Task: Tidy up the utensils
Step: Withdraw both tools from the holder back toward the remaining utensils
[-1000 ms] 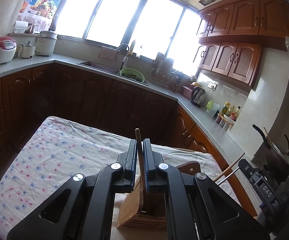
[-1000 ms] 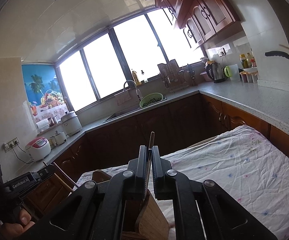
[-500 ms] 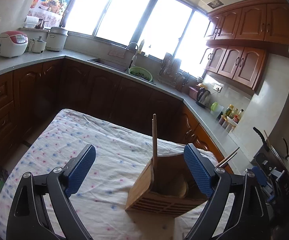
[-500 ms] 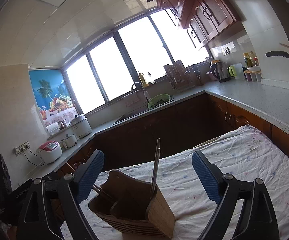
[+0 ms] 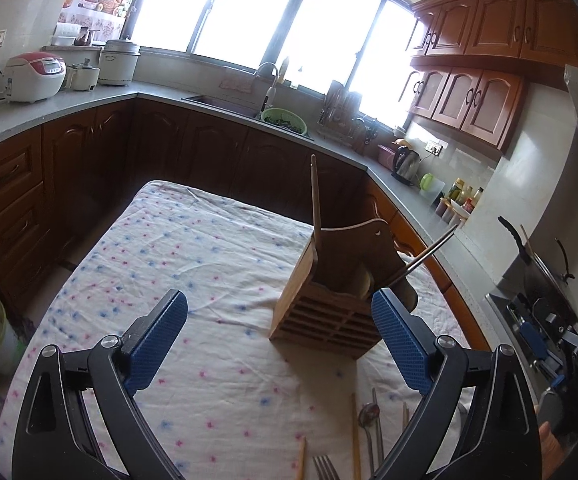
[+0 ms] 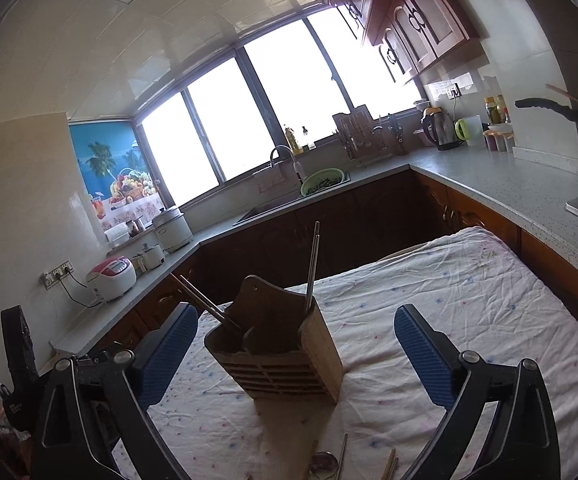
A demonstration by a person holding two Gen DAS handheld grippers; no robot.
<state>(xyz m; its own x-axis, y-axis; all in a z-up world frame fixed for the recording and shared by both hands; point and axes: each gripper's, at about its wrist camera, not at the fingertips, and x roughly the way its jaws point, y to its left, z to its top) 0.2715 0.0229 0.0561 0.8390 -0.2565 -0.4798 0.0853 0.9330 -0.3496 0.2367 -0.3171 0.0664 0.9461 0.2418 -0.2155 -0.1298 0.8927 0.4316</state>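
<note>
Both the left tongs [image 5: 279,336] and right tongs [image 6: 295,354], having just been opening, are gaping wide and empty before the slatted wooden utensil holder [image 5: 329,300], which is standing on the floral-clothed surface [image 5: 177,256] holding chopsticks [image 6: 312,266].

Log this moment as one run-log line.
left gripper: open, empty | right gripper: open, empty | wooden holder: upright on tablecloth, chopsticks inside | fork, spoon: loose on cloth

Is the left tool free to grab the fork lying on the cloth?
Probably yes: the left tool is open and empty, and the fork lies uncovered on the cloth just below it.
</note>
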